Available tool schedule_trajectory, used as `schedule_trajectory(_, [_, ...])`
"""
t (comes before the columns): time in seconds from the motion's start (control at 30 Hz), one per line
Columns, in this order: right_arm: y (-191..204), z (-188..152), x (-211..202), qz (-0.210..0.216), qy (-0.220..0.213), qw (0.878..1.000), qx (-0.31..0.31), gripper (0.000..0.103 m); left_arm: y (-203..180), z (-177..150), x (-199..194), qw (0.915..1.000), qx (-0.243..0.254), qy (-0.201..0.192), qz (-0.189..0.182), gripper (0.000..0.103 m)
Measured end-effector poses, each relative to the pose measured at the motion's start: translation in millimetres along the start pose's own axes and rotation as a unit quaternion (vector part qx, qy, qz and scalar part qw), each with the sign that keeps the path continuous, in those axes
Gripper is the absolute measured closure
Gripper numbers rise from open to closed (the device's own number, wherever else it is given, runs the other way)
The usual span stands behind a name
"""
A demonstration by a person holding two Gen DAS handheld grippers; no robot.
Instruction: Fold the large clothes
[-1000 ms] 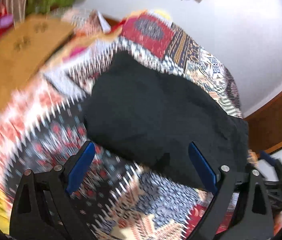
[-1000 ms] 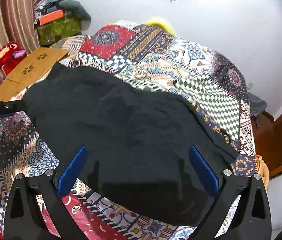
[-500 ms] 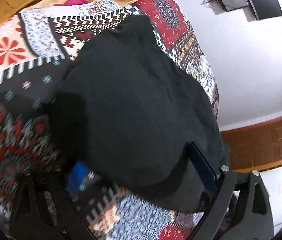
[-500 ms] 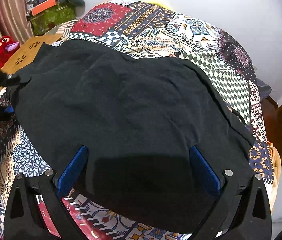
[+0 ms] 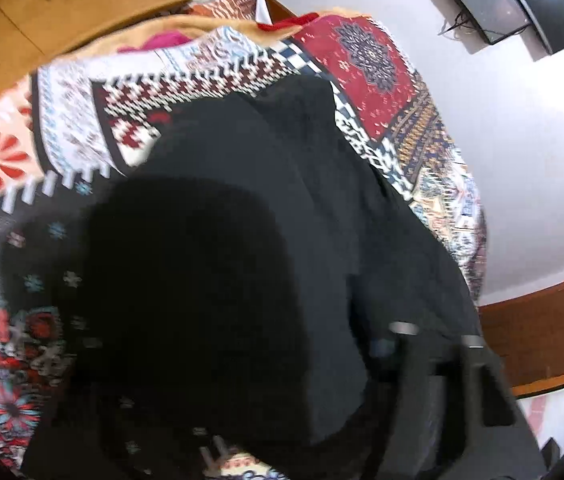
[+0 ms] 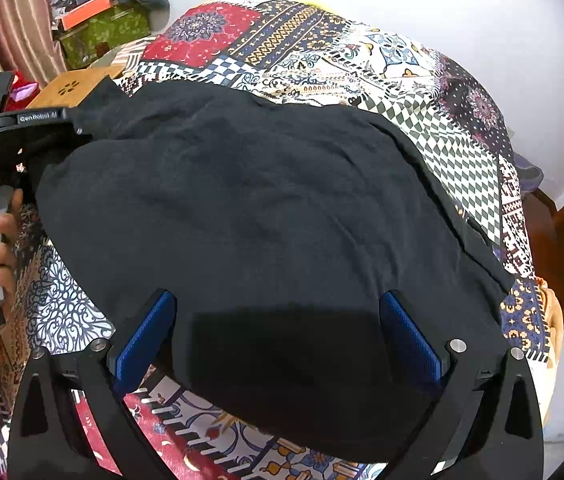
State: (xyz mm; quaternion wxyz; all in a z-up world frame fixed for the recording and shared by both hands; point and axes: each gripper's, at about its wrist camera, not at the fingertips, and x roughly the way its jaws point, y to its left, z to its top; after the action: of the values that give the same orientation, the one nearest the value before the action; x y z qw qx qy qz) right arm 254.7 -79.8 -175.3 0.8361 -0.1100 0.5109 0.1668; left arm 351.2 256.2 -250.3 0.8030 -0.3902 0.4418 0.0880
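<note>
A large black garment [image 6: 261,208] lies spread over the patchwork bedspread [image 6: 362,52]. My right gripper [image 6: 277,320] stands open just above the garment's near hem, with nothing pinched between its blue pads [image 6: 410,340]. My left gripper [image 5: 282,360] is down at the garment's left edge and its jaws are closing. Black cloth [image 5: 241,240] is heaped between them and hides the left finger; only the right finger [image 5: 398,340] shows, blurred. In the right wrist view the left gripper [image 6: 21,132] sits at the garment's far left corner, held by a hand [image 6: 1,236].
A wooden board [image 6: 73,84] and a red soft toy [image 6: 21,84] lie at the bed's left, with boxes [image 6: 97,20] behind. A white wall, a mounted screen [image 5: 502,4] and a wooden door [image 5: 542,332] bound the bed's far and right sides.
My left gripper has dropped onto the garment's edge, and cloth now covers its left finger while the jaws have narrowed. The right gripper has come slightly closer to the garment.
</note>
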Motion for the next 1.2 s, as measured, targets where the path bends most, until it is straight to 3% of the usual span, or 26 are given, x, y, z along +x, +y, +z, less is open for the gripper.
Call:
schedule_trajectory(0.17, [0.6, 3.6, -14.7, 0.021, -0.002, 1.000, 0.006, 0.004, -15.1, -4.6, -28.3, 0.9981, 0.050, -0.027, 0.021, 0.072])
schedule_trajectory(0.4, [21.2, 16.9, -54.3, 0.033, -0.058, 0.998, -0.006, 0.004, -19.4, -13.9, -94.9, 0.9914, 0.097, -0.088, 0.001, 0.074])
schedule_trajectory(0.6, [54.5, 23.3, -73.0, 0.058, -0.097, 0.993, -0.026, 0.004, -20.6, -18.3, -156.3, 0.9776, 0.142, -0.155, 0.007, 0.075])
schedule_trajectory(0.7, [71.9, 25.1, -67.6, 0.063, -0.100, 0.992, -0.043, 0.004, -21.6, -23.9, -186.9, 0.9645, 0.169, -0.201, 0.022, 0.075])
schedule_trajectory(0.83, [90.3, 24.8, -38.7, 0.081, -0.068, 0.993, -0.058, 0.004, -32.7, -32.5, -210.4, 0.9440, 0.212, -0.249, 0.044, 0.075])
schedule_trajectory(0.9, [93.0, 23.3, -20.5, 0.105, -0.040, 0.993, -0.040, 0.003, -37.6, -38.7, -213.6, 0.9376, 0.231, -0.256, 0.047, 0.075])
schedule_trajectory(1.0, [93.7, 19.6, 6.6, 0.137, 0.009, 0.990, -0.017, 0.000, -55.3, -54.5, -203.2, 0.9215, 0.280, -0.260, 0.070, 0.075])
schedule_trajectory(1.2, [93.2, 13.9, 3.4, 0.141, 0.024, 0.989, -0.047, 0.002, -96.6, -89.9, -183.5, 0.8954, 0.362, -0.251, 0.066, 0.075])
